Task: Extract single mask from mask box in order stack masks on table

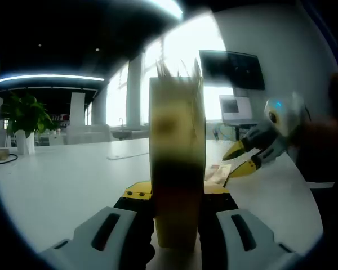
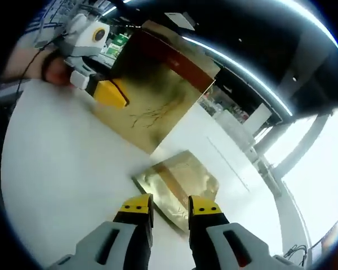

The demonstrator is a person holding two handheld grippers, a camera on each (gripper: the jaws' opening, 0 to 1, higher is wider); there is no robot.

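The gold mask box (image 1: pixel 176 163) stands upright and edge-on, clamped between the jaws of my left gripper (image 1: pixel 176 194) just above the white table (image 1: pixel 73 174). From the right gripper view the same box (image 2: pixel 158 95) shows its broad gold face with a red band, held by the left gripper (image 2: pixel 108 93). A single gold mask packet (image 2: pixel 180 180) lies flat on the table (image 2: pixel 56 157) just ahead of my right gripper (image 2: pixel 170 207), whose yellow-tipped jaws stand apart above its near edge. In the left gripper view the right gripper (image 1: pixel 239 160) hovers open beside that packet (image 1: pixel 217 173).
A potted plant (image 1: pixel 23 121) stands at the table's far left. A dark wall screen (image 1: pixel 231 68) and a laptop (image 1: pixel 235 108) sit behind the right gripper. A person's hand (image 2: pixel 53 70) grips the left tool.
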